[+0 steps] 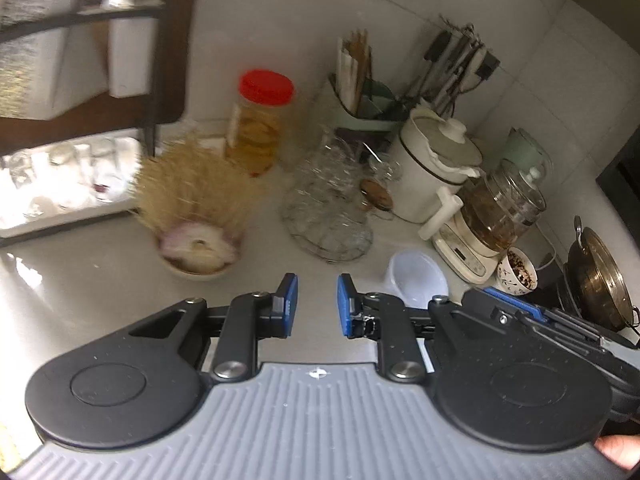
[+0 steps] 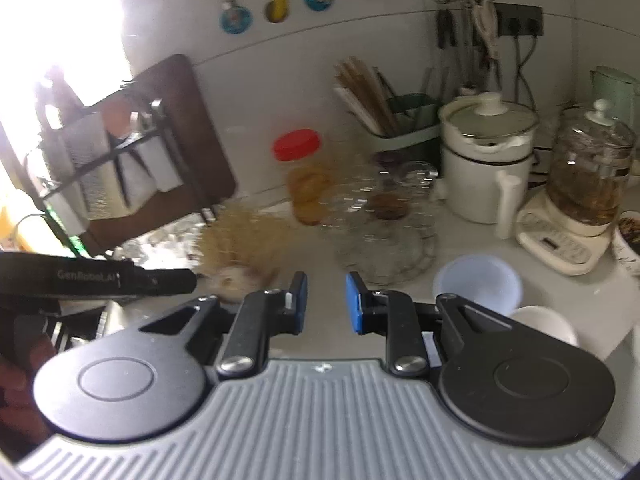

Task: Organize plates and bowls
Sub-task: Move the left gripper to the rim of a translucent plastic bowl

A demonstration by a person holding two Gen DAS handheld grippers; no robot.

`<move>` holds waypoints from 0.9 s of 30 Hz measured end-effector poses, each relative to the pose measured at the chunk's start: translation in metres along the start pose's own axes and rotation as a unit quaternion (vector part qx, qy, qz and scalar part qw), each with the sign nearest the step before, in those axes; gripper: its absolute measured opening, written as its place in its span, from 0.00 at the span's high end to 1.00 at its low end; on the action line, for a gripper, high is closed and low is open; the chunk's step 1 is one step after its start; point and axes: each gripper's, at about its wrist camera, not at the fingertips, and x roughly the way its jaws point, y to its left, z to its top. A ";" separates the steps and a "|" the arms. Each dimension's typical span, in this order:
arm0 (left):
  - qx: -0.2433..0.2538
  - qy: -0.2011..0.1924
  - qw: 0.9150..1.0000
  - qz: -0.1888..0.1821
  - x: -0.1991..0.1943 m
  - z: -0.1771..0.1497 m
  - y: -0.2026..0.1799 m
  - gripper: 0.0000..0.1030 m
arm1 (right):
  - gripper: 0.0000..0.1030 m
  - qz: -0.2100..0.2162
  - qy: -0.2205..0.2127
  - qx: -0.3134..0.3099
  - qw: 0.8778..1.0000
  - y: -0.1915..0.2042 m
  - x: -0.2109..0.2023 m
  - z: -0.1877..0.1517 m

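Left gripper (image 1: 317, 306) and right gripper (image 2: 326, 303): jaws parted, nothing held. A translucent white plastic bowl (image 1: 418, 278) sits upright on the pale counter (image 1: 100, 264), just ahead-right of both tools, beside a white bowl (image 2: 544, 326). A blurred beige bowl (image 1: 198, 250), apparently holding sliced onion, sits ahead-left

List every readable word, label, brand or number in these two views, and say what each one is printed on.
"GenRobot.AI": pale lettering along the black body of the left gripper, seen at the left edge of the right wrist view; the last characters are soft.
Control panel of the white appliance base: button markings present, too small and blurred to read.
Red-lidded jar: no legible label.
Nothing else readable in either view.
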 end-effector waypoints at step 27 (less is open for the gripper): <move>0.032 0.075 0.996 0.029 0.161 -0.012 -0.135 0.61 | 0.74 -0.013 0.037 0.075 0.996 -0.197 0.031 0.005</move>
